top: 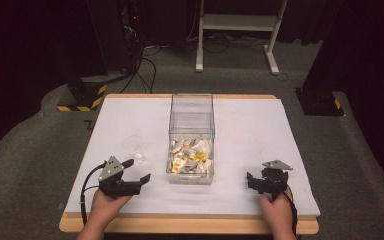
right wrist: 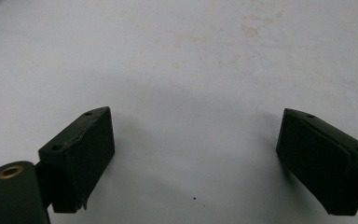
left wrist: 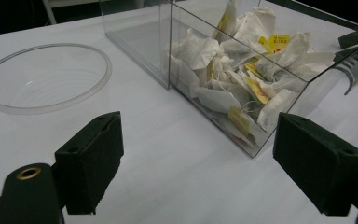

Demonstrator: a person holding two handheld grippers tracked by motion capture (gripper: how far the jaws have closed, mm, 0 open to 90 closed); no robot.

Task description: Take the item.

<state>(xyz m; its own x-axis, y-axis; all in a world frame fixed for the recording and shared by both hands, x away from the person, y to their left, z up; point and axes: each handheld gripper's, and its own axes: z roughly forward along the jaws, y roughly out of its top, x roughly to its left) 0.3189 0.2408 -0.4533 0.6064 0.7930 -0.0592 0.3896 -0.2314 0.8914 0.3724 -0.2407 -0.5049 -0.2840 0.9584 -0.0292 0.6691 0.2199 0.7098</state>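
Note:
A clear plastic box (top: 191,134) stands mid-table, its near half piled with white tea bags (top: 190,157) bearing yellow tags. The same box (left wrist: 177,51) and tea bags (left wrist: 242,70) fill the upper right of the left gripper view. A clear shallow round dish (top: 132,143) lies left of the box, also seen as a dish (left wrist: 46,77) ahead of the left jaws. My left gripper (top: 136,171) rests near the table's front left, open, nothing between its jaws (left wrist: 198,163). My right gripper (top: 255,179) sits at the front right, open over bare white cloth (right wrist: 196,158).
The white-covered table (top: 260,130) has a wooden front edge (top: 190,225). A small clear object (top: 139,158) lies just below the dish. Beyond the table are black stands, cables and a white frame (top: 237,30) on grey carpet.

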